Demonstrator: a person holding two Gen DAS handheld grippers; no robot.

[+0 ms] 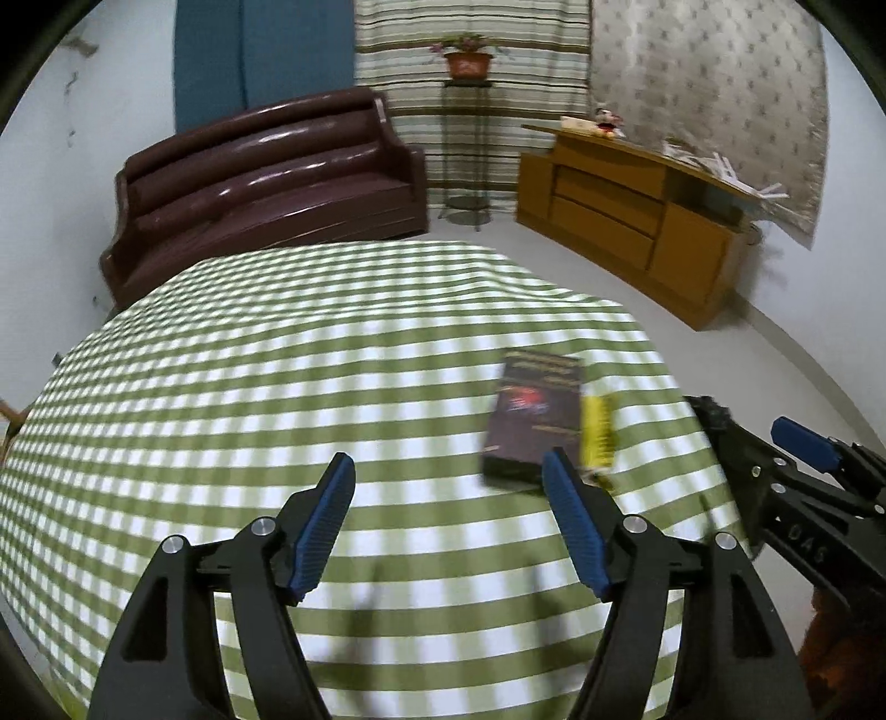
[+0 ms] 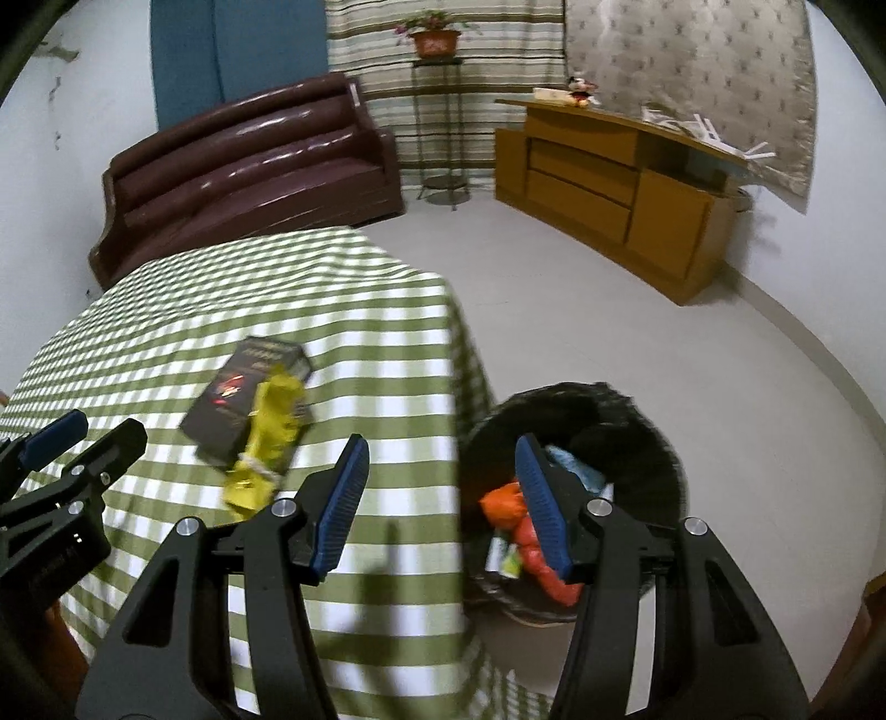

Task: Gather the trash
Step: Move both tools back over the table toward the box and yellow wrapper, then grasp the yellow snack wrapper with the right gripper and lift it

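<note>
A dark carton [image 1: 531, 410] [image 2: 241, 396] lies on the green checked tablecloth [image 1: 277, 360] [image 2: 166, 299] near the table's right edge. A crumpled yellow wrapper [image 1: 597, 429] [image 2: 268, 437] rests against its right side. My left gripper [image 1: 448, 471] hovers open over the cloth just left of the carton, nothing between its blue pads. My right gripper [image 2: 443, 448] is open and empty too, above the table's right edge and a black bin [image 2: 637, 437] on the floor. The bin holds orange [image 2: 512, 507] and pale scraps. Each gripper shows in the other's view: the right one [image 1: 775, 443], the left one [image 2: 83, 435].
A dark red sofa [image 1: 266, 183] [image 2: 243, 160] stands beyond the table. A wooden sideboard [image 1: 626, 216] [image 2: 603, 183] lines the right wall with papers on top. A potted plant [image 1: 468, 58] [image 2: 434, 36] sits on a thin metal stand. Pale bare floor [image 2: 581, 310] lies right of the table.
</note>
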